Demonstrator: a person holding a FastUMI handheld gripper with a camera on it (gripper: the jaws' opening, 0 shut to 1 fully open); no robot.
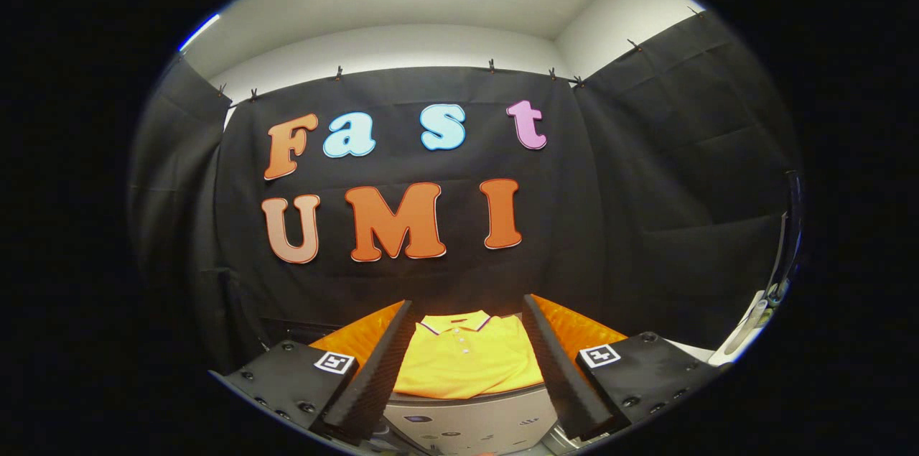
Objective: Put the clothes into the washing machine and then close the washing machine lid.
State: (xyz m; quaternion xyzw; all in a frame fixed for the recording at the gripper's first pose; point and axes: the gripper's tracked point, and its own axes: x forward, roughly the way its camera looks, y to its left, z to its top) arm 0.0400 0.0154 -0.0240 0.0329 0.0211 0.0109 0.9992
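A folded yellow polo shirt [467, 359] with a striped collar lies on an orange surface [574, 327], beyond and between my two fingers. My gripper [465, 370] is open, its fingers spread wide to either side of the shirt and not touching it. Just below the shirt, close under the fingers, is the pale top panel of the washing machine [470, 424] with small printed marks. Part of a raised lid or frame [779, 276] shows far off to the right of the fingers.
Black cloth walls close the booth behind the orange surface and on both sides. A white ledge [693, 350] runs to the right of the right finger.
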